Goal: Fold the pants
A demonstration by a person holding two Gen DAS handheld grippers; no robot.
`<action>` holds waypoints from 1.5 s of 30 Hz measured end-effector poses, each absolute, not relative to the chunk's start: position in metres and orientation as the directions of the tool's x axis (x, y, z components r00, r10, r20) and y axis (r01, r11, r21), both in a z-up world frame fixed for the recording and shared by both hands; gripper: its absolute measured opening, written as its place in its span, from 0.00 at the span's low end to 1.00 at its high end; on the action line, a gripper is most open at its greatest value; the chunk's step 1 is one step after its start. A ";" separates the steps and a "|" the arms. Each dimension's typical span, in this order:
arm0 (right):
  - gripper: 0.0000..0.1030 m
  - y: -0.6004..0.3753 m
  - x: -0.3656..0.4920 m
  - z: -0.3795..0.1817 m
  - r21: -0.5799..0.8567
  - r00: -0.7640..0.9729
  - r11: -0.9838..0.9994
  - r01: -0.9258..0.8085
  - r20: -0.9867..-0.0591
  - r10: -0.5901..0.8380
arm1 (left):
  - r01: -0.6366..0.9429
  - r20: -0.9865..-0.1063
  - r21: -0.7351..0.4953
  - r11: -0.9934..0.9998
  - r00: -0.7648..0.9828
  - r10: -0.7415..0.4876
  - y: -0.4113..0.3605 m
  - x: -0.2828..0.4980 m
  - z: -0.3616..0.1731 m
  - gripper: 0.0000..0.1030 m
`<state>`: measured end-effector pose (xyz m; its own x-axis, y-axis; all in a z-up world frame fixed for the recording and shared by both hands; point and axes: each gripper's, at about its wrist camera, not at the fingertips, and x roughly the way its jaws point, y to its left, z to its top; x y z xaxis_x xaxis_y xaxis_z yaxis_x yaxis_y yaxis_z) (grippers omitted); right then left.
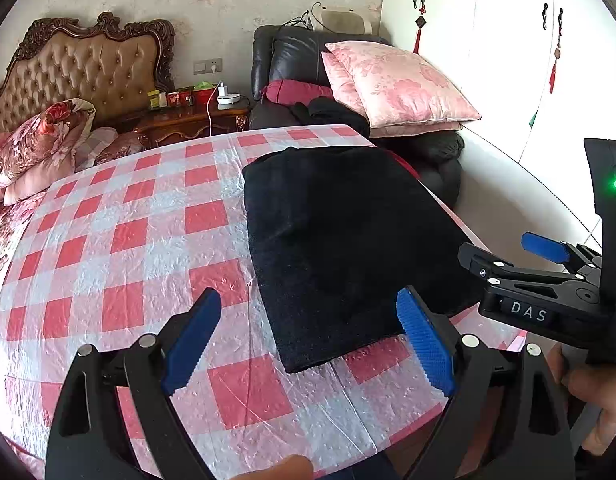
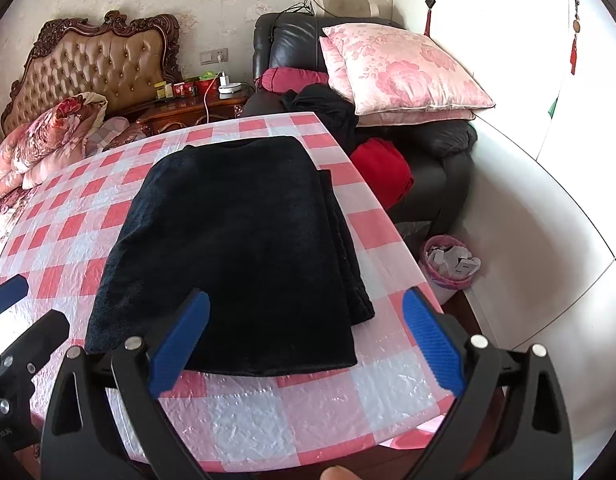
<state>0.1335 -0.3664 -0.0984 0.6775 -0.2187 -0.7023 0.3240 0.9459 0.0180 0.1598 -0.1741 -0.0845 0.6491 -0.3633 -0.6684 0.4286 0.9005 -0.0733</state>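
The black pants point(image 1: 339, 240) lie folded into a thick rectangle on the table with the red-and-white checked cloth point(image 1: 128, 236). In the right wrist view the pants point(image 2: 236, 248) fill the middle of the table point(image 2: 292, 412), with lower layers showing along their right edge. My left gripper point(image 1: 308, 340) is open and empty, hovering over the table at the pants' near left corner. My right gripper point(image 2: 304, 340) is open and empty, just above the pants' near edge. It also shows in the left wrist view point(image 1: 511, 256) at the right, open.
A black leather armchair point(image 2: 439, 152) with pink pillows point(image 2: 403, 72), dark clothes and a red garment point(image 2: 383, 172) stands beyond the table's far right. A bed with floral bedding point(image 1: 40, 144) and a nightstand point(image 1: 192, 116) are at the back left. A pink wastebasket point(image 2: 451, 260) sits on the floor at right.
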 end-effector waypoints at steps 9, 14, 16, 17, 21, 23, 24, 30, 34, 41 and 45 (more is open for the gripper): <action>0.95 -0.367 0.133 -0.099 0.017 0.675 0.945 0.326 -0.704 -0.220 | 0.432 -0.669 -0.084 0.898 0.643 -0.372 -0.175 0.160 -0.084 0.85; 0.95 -0.367 0.133 -0.099 0.018 0.675 0.945 0.325 -0.705 -0.219 | 0.432 -0.669 -0.085 0.898 0.643 -0.373 -0.175 0.160 -0.084 0.85; 0.95 -0.367 0.133 -0.100 0.017 0.674 0.945 0.326 -0.705 -0.219 | 0.432 -0.670 -0.083 0.898 0.643 -0.371 -0.175 0.160 -0.085 0.85; 0.95 -0.367 0.133 -0.100 0.017 0.674 0.945 0.325 -0.706 -0.219 | 0.431 -0.670 -0.084 0.898 0.643 -0.371 -0.175 0.160 -0.085 0.85; 0.95 -0.367 0.133 -0.100 0.019 0.674 0.945 0.326 -0.706 -0.218 | 0.432 -0.670 -0.084 0.898 0.643 -0.372 -0.175 0.160 -0.085 0.85; 0.95 -0.367 0.133 -0.100 0.016 0.673 0.945 0.326 -0.706 -0.220 | 0.432 -0.670 -0.085 0.898 0.642 -0.372 -0.175 0.160 -0.085 0.85; 0.95 -0.367 0.133 -0.101 0.016 0.672 0.945 0.327 -0.707 -0.220 | 0.432 -0.670 -0.085 0.898 0.642 -0.373 -0.175 0.160 -0.085 0.85; 0.95 -0.365 0.133 -0.108 0.015 0.660 0.945 0.326 -0.719 -0.216 | 0.432 -0.674 -0.089 0.897 0.638 -0.374 -0.175 0.160 -0.087 0.85; 0.95 -0.365 0.134 -0.112 0.014 0.652 0.945 0.326 -0.728 -0.214 | 0.430 -0.684 -0.098 0.897 0.626 -0.375 -0.176 0.161 -0.093 0.85; 0.95 -0.368 0.136 -0.113 0.018 0.648 0.945 0.327 -0.732 -0.211 | 0.431 -0.685 -0.102 0.896 0.623 -0.378 -0.174 0.163 -0.094 0.85; 0.95 -0.370 0.135 -0.110 0.021 0.655 0.945 0.326 -0.725 -0.211 | 0.433 -0.682 -0.101 0.896 0.625 -0.379 -0.174 0.163 -0.092 0.85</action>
